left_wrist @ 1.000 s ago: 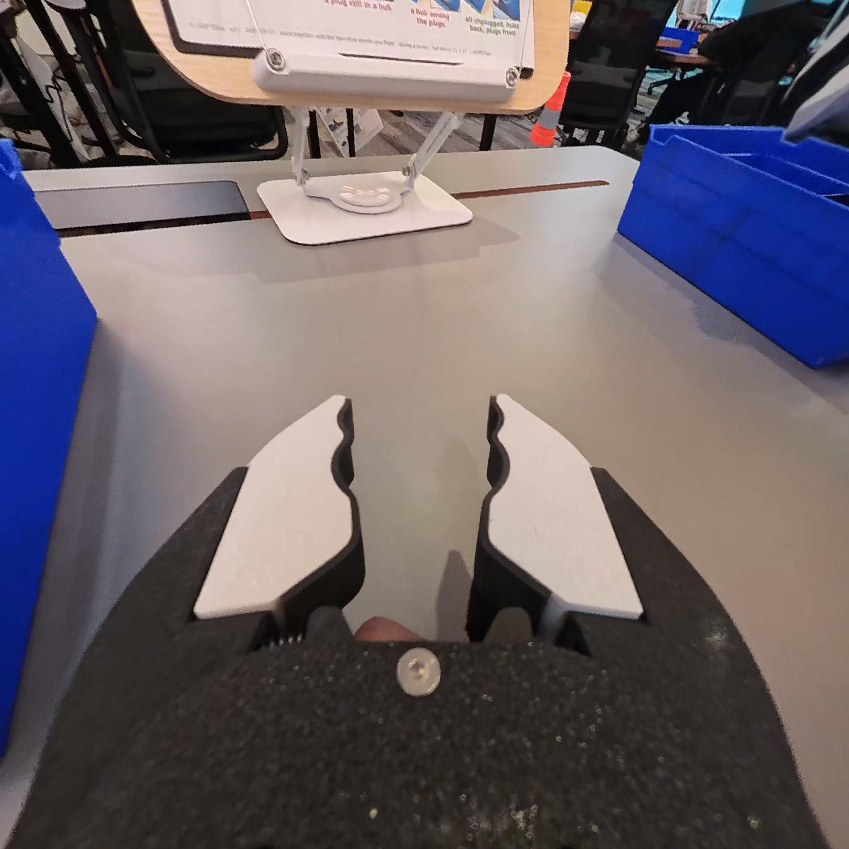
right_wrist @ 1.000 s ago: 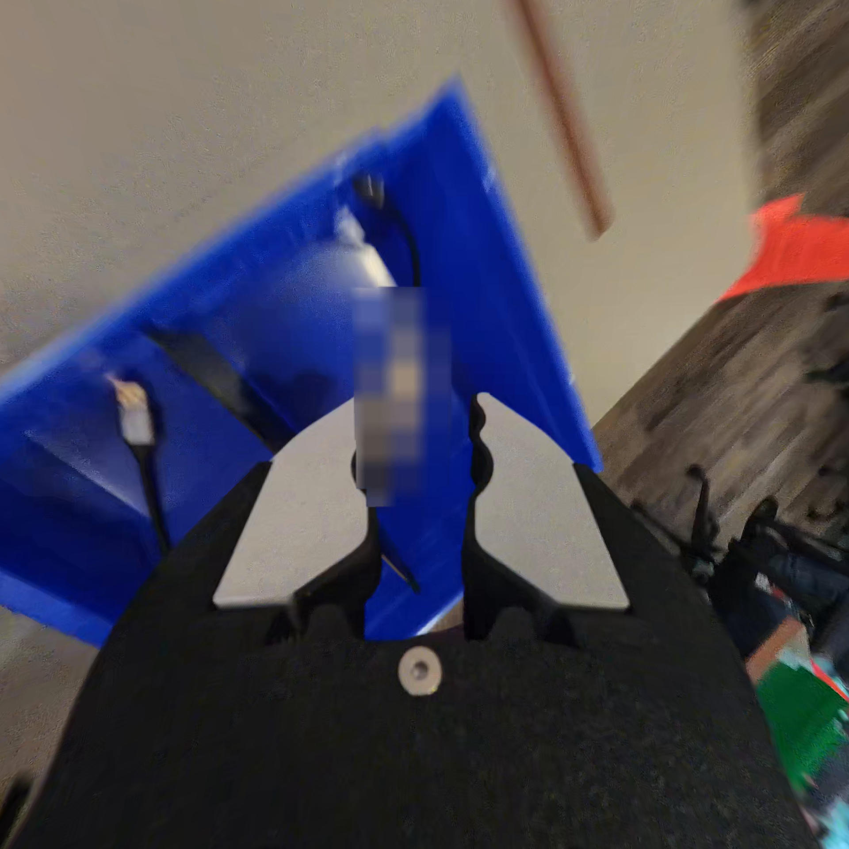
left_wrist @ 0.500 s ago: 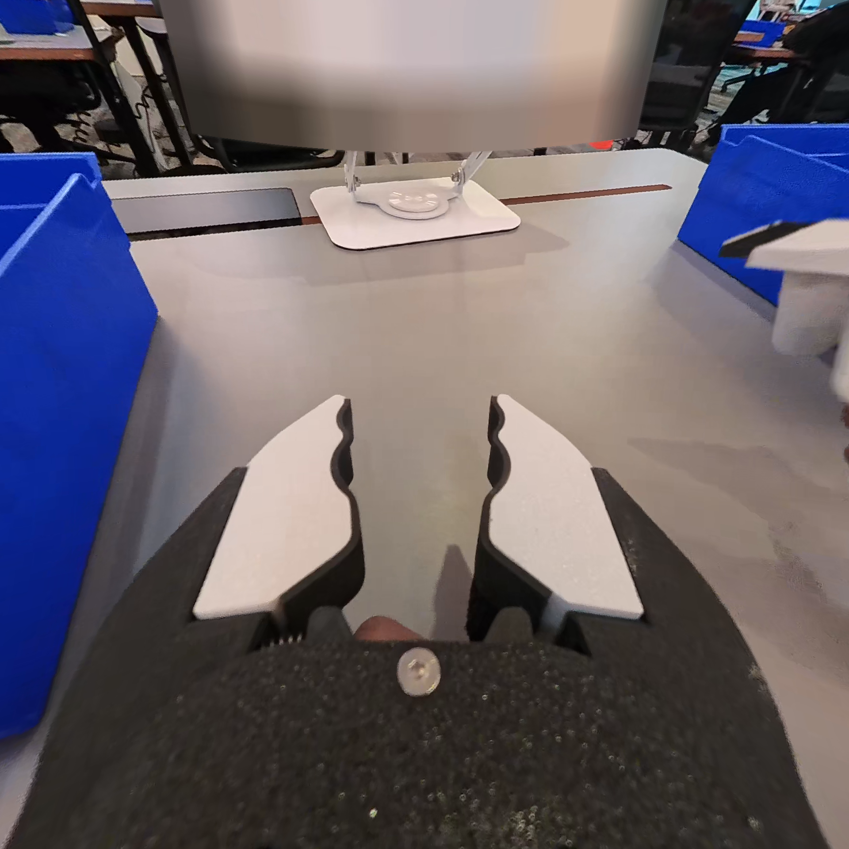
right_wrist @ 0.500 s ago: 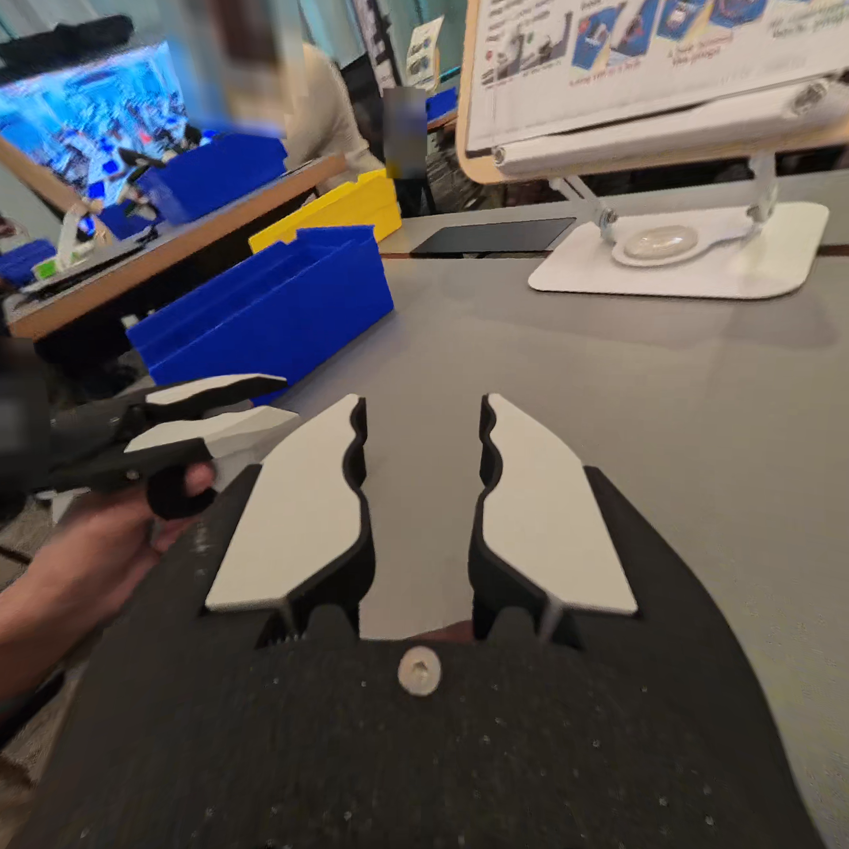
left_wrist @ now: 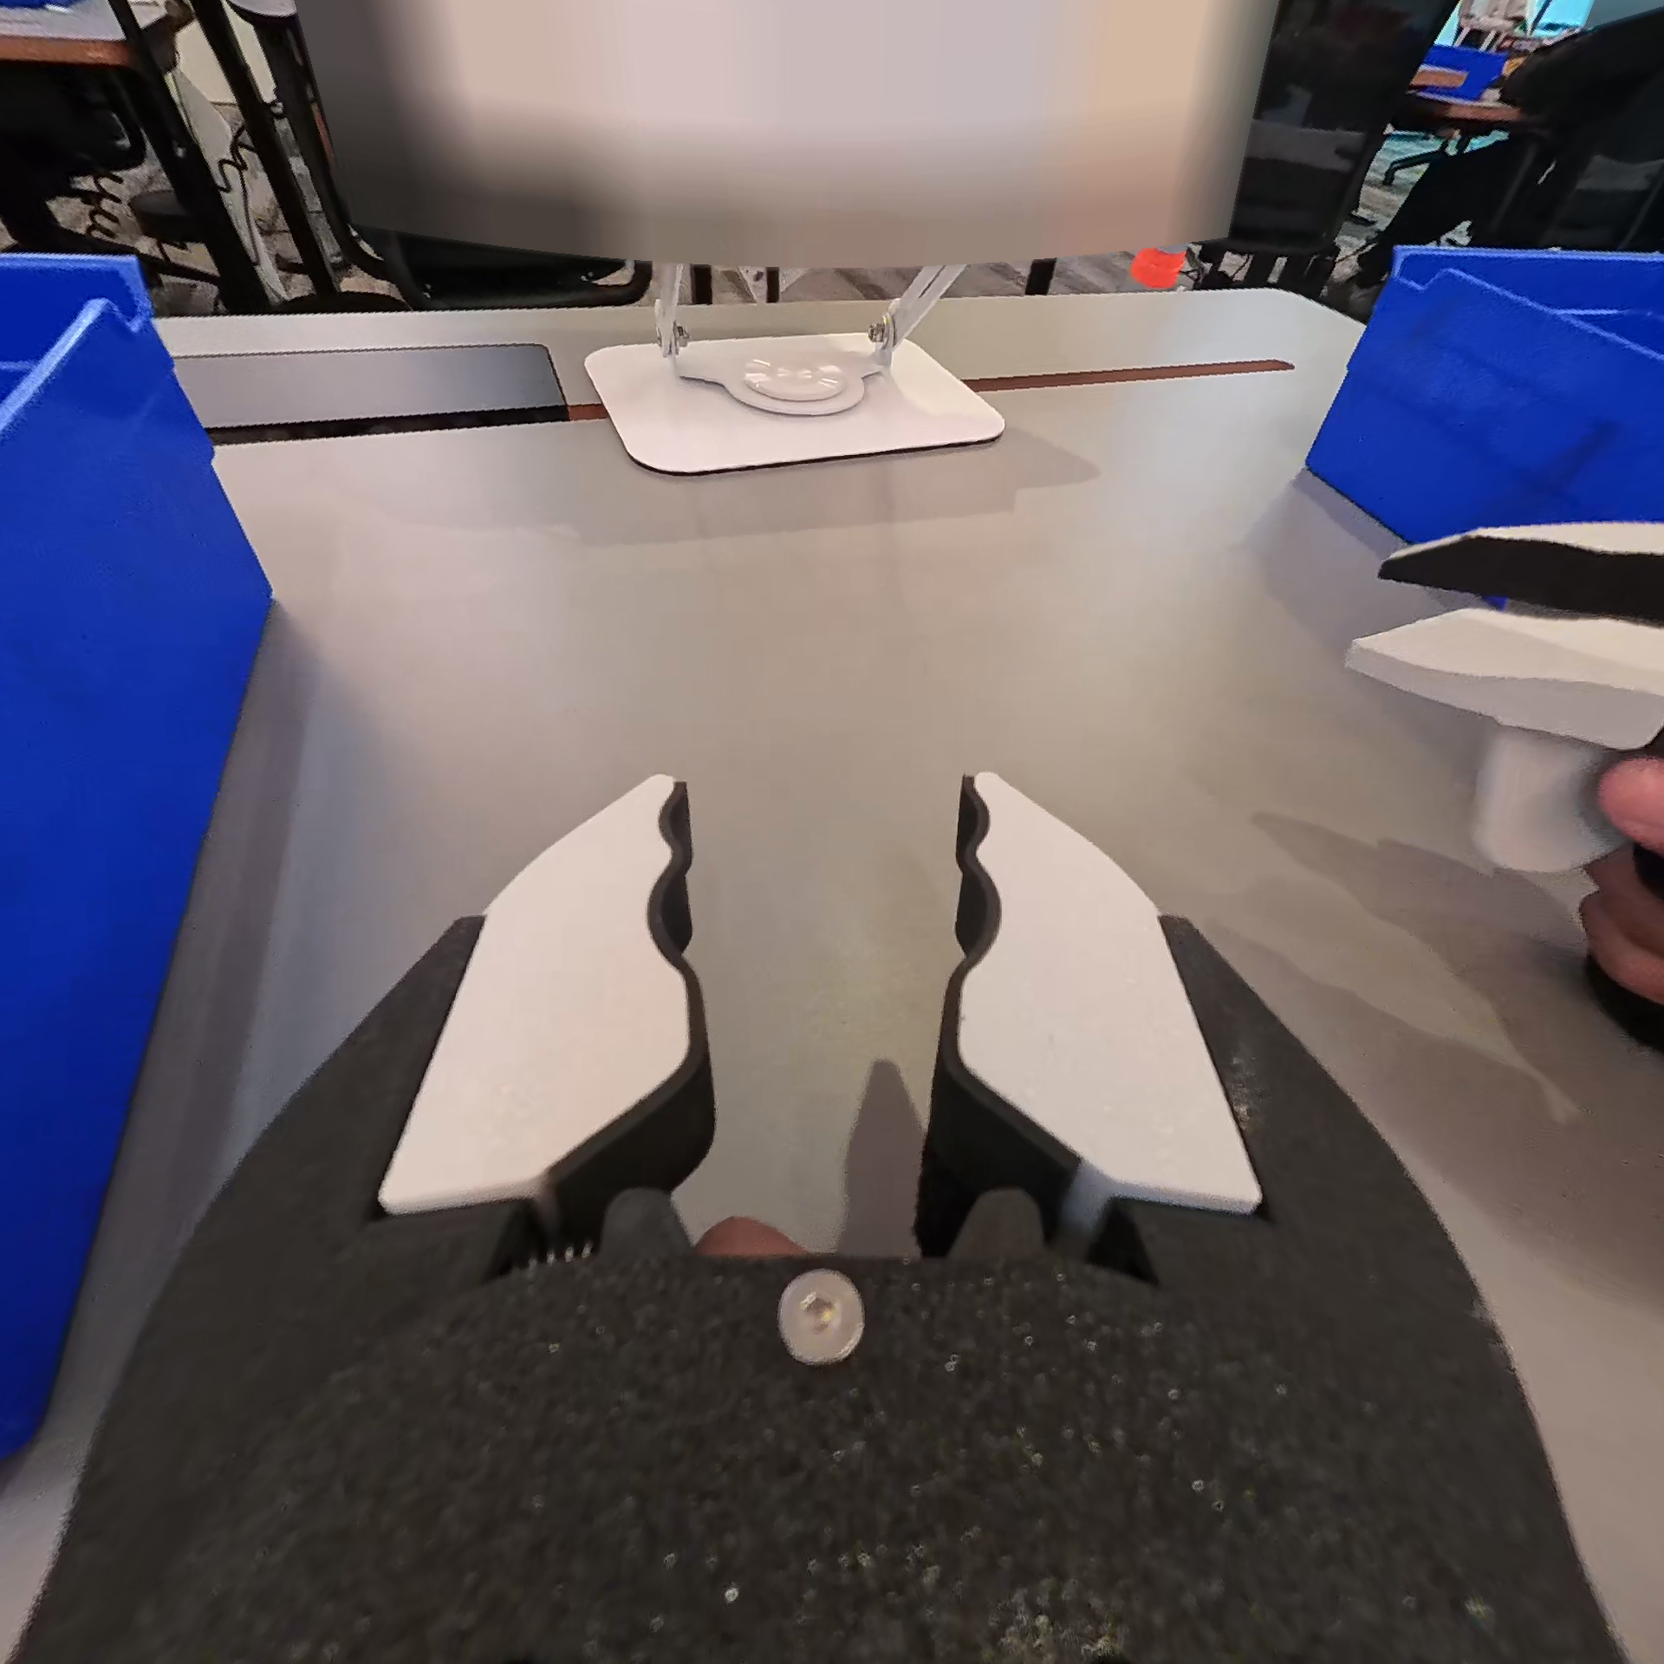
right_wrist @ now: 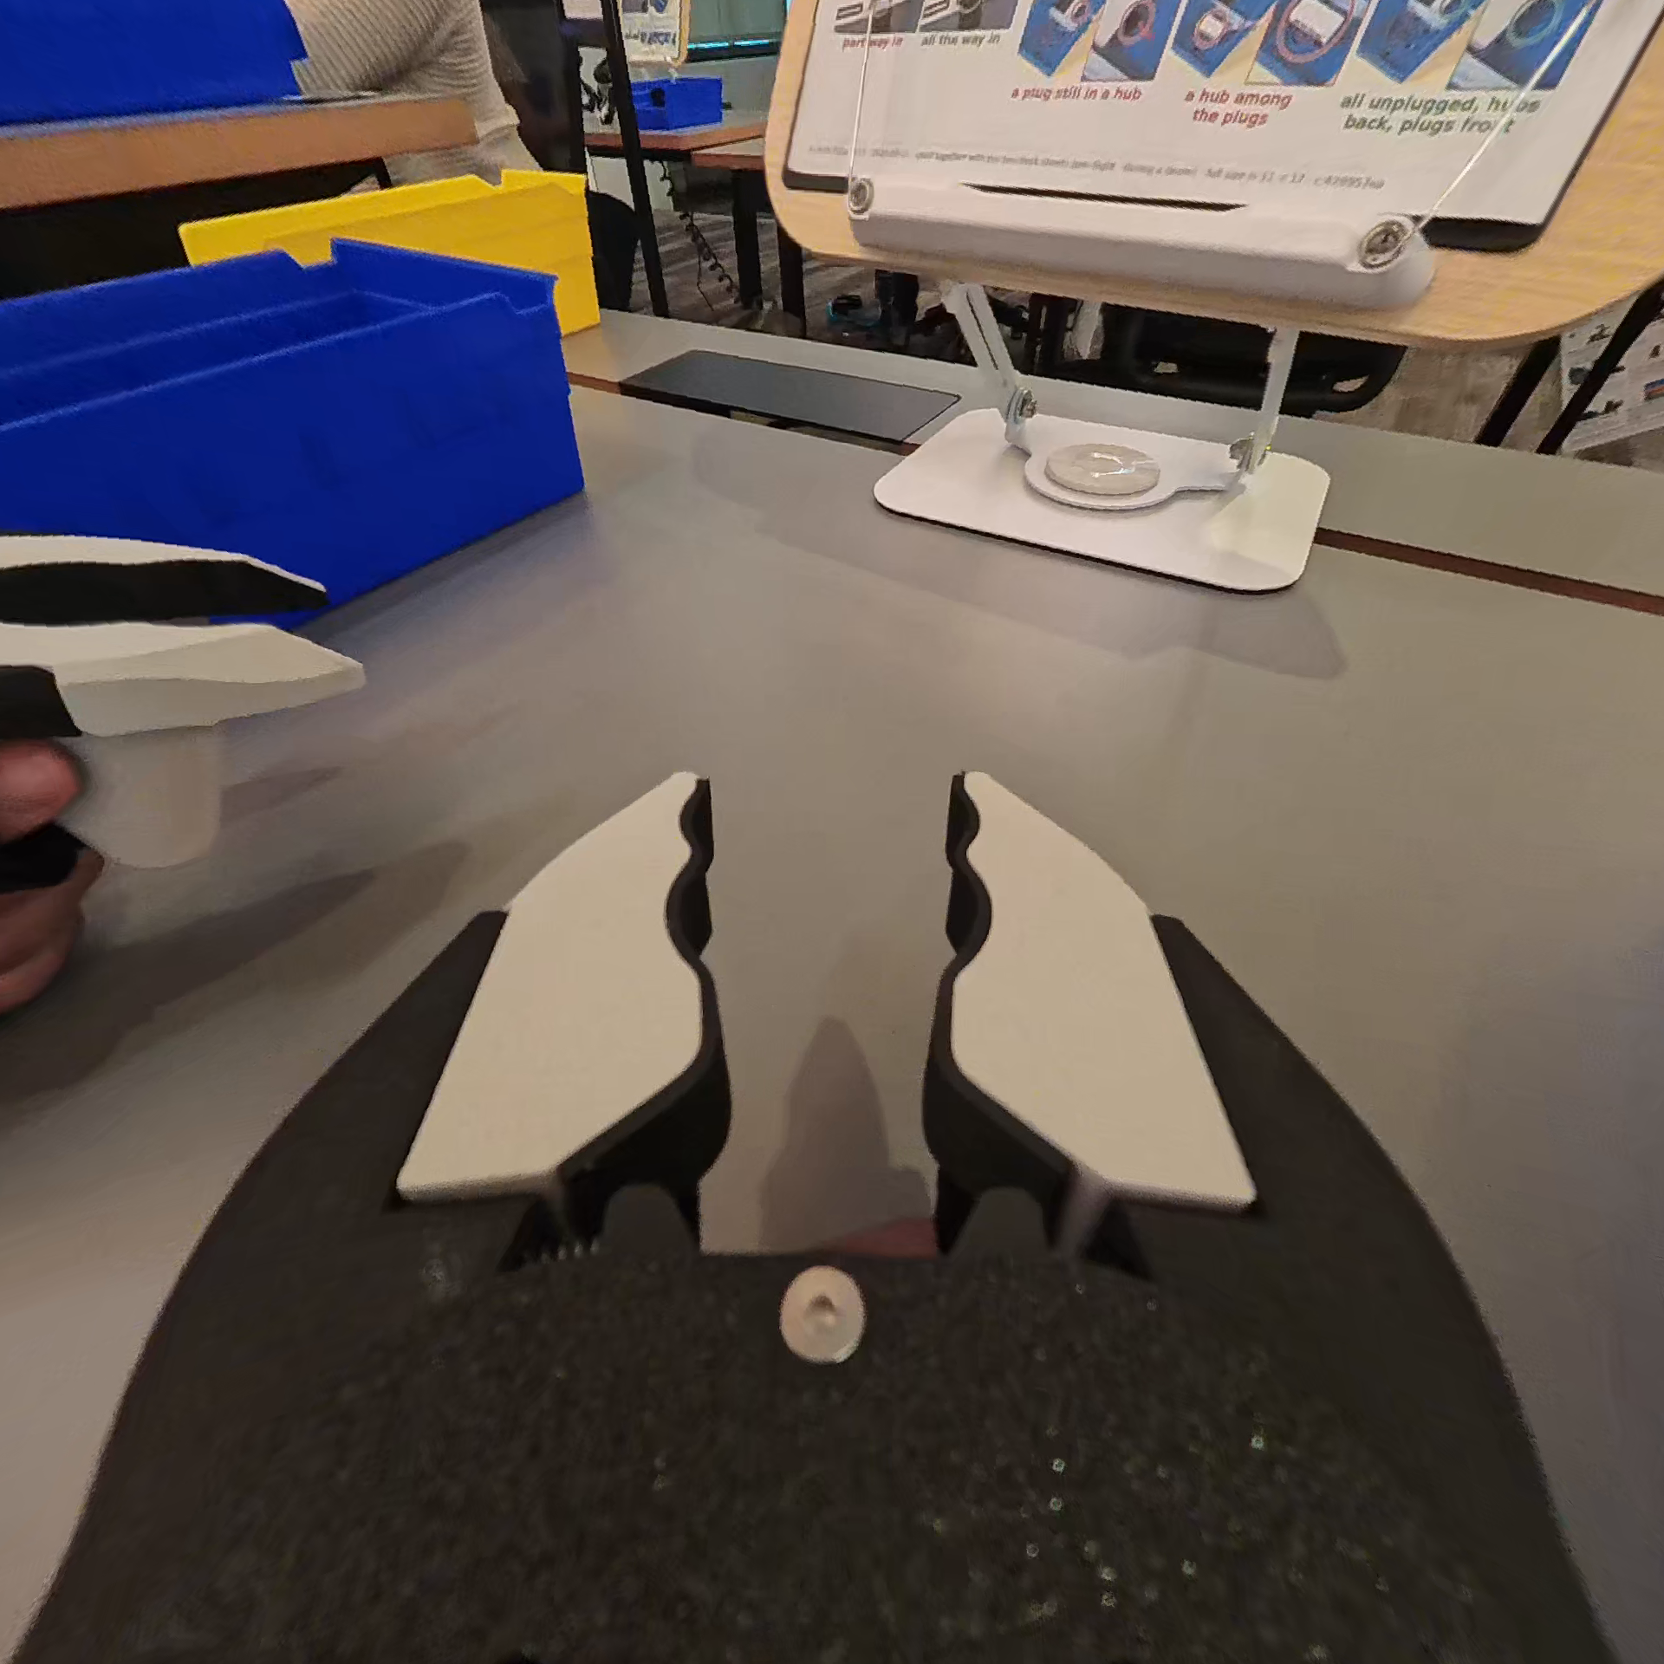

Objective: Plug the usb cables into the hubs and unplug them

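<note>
While nothing is gripped, your left gripper (left_wrist: pixel 821 792) and right gripper (right_wrist: pixel 828 792) rest half-spread, empty; bare table (left_wrist: pixel 810 630) ahead of fingertips, bins (right_wrist: pixel 297 432) (left_wrist: pixel 1486 414) flanking, likely staged for cables.

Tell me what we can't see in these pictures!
- Inside the left blue bin: the left wrist view shows only its outer wall; cables or hubs can't be made out.
- Right blue bin: cut off by the edge.
- Board on the white stand: blurred over in the left wrist view.
- Right gripper: its body is cut off there.
</note>
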Motion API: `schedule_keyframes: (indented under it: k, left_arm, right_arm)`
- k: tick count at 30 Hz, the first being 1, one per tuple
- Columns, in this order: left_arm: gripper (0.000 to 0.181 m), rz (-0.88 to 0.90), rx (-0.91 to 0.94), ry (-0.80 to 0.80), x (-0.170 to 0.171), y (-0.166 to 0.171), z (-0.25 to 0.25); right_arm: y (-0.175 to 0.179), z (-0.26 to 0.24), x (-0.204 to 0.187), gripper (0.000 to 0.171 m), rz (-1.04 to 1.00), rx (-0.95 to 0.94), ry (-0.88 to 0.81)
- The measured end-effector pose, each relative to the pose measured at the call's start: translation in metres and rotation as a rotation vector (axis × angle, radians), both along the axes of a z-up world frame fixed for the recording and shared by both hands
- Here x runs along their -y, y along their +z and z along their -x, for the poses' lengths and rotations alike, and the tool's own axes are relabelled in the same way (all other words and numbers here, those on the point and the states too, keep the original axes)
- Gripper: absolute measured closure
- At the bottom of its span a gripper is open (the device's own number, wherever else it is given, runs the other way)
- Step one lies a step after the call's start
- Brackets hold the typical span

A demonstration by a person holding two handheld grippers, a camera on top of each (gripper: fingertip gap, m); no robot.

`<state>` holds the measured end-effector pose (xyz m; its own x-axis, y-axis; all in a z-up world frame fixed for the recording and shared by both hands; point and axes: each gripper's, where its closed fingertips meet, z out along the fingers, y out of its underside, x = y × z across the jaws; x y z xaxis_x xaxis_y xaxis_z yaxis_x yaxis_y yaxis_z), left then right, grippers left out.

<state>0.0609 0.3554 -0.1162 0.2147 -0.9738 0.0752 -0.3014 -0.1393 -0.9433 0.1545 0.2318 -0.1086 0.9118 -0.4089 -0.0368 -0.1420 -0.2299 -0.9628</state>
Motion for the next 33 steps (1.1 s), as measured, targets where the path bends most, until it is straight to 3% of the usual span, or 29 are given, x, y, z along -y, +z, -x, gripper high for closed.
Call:
schedule_keyframes:
  k: [24,29,33]
  left_arm:
    - [0.126,-0.041,-0.022,-0.050,0.010,-0.003,-0.004]
    - [0.128,-0.070,0.031,-0.123,0.019,0.043,0.023]
    - [0.127,-0.205,-0.092,-0.086,-0.044,0.088,0.072]
  right_arm:
    - [-0.001,0.002,-0.001,0.125,-0.020,-0.045,0.030]
    - [-0.001,0.003,-0.003,0.126,-0.020,-0.050,0.042]
    - [-0.001,0.005,-0.006,0.126,-0.025,-0.067,0.058]
